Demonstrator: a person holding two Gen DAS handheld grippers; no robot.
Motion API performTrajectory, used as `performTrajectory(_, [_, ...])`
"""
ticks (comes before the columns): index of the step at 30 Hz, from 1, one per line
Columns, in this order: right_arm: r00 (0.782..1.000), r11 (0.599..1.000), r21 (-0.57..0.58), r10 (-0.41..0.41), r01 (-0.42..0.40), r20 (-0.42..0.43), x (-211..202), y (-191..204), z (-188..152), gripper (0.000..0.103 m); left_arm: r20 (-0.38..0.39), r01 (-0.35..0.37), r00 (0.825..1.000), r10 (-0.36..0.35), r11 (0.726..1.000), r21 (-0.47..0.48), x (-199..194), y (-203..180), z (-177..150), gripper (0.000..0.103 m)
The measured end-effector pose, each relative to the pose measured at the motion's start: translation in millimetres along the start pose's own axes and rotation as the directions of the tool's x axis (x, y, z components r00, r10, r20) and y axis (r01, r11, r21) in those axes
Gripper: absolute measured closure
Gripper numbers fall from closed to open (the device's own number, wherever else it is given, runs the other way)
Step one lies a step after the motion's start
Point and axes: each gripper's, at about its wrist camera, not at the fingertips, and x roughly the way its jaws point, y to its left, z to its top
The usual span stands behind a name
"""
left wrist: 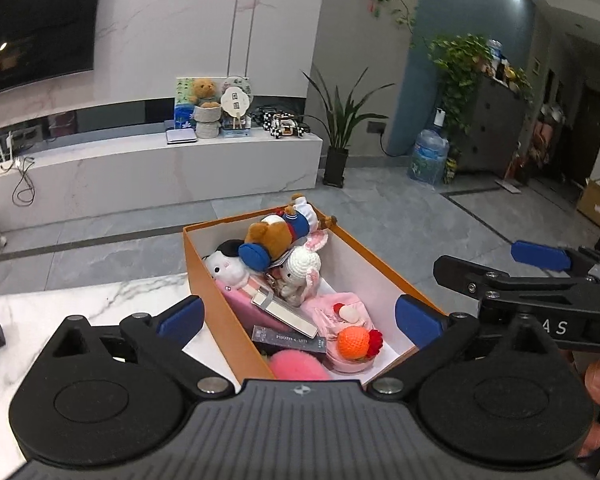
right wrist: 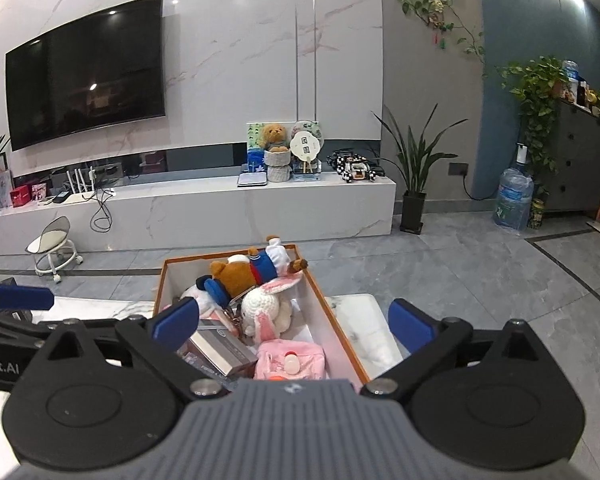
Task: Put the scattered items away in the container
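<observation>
A: What's nearest to you?

B: My left gripper (left wrist: 300, 316) hangs over the near end of the box (left wrist: 216, 316), its blue pads spread wide with nothing between them. My right gripper (right wrist: 294, 322) is the same: pads apart, empty, above the box from the other side.

A: And the items themselves?

B: They lie inside the orange box, which sits on the white marble desk (left wrist: 80, 312). Closest to me are a pink pompom (left wrist: 296, 366) and an orange ball (left wrist: 353, 341) resting on a pink pouch (left wrist: 334, 310). Just beside them lies a dark photo-card case (left wrist: 288, 342), with a grey booklet (left wrist: 286, 314) leaning over it.

A: Further in?

B: A white crochet bunny (left wrist: 302, 270), then a white plush (left wrist: 228, 268), and a brown bear (left wrist: 278, 236) in a blue top lying on them, its feet over the far rim.

A: Beyond the box?

B: Grey tiled floor (left wrist: 400, 208), then a white TV console (left wrist: 172, 168) and a potted plant (left wrist: 340, 128) at its end.
</observation>
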Motion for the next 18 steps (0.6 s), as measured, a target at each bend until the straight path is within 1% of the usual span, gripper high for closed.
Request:
performTrajectory(7, [1.000, 1.000, -0.006, -0.018, 0.018, -0.013, 3, 4, 0, 0.001, 0.007, -0.053, 0.999, 0.053, 0.999, -0.001, -5, -1, -3, 0.000])
performTrajectory(15, [0.996, 0.996, -0.060, -0.071, 0.068, -0.051, 10, 14, -7, 0.001, -0.028, -0.057, 0.998, 0.055, 0.997, -0.052, 6, 7, -15, 0.000])
performTrajectory(18, [0.994, 0.993, -0.081, -0.090, 0.086, -0.055, 14, 17, -9, 0.001, -0.043, -0.078, 0.996, 0.075, 0.994, -0.072, 14, 12, -21, 0.000])
